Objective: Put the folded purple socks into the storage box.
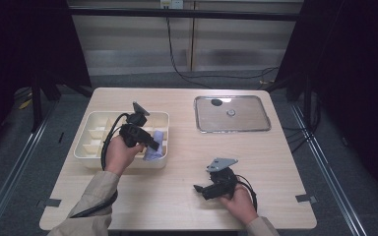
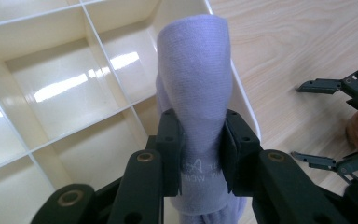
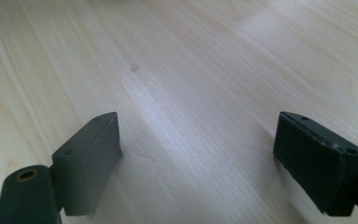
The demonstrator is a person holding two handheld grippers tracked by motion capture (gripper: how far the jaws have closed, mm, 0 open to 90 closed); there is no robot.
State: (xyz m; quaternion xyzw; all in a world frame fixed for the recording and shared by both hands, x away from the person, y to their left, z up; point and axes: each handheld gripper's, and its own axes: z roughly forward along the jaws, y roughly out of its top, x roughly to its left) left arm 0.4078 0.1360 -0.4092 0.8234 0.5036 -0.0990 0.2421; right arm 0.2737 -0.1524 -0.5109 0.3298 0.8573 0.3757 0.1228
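1. A light wooden table (image 1: pixel 177 196) is seen from above, with a person's two forearms in beige sleeves coming in from the bottom edge.
2. The left gripper (image 1: pixel 150 142) is held over the right end of a cream divided tray (image 1: pixel 91 129) that sits on the left half of the table.
3. Its jaws pinch a rolled lavender cloth (image 2: pixel 195 84), with one pad pressed against each side of the roll.
4. In the left gripper view the cloth stands up between the jaws, over the tray's right wall and the compartments just inside it; grey lettering shows low on the fabric, too small to read.
5. From above, the cloth (image 1: pixel 156 145) shows as a pale purple shape at the tray's front right corner.
6. The tray's compartments in view look bare and glossy.
7. The right gripper (image 1: pixel 203 189) rests low over the table near the front right, well apart from the tray, and points left.
8. Its jaws are spread wide, with only bare wood grain between them in the right gripper view.
9. A shallow metal tray (image 1: pixel 232 113) lies on the far right part of the table.
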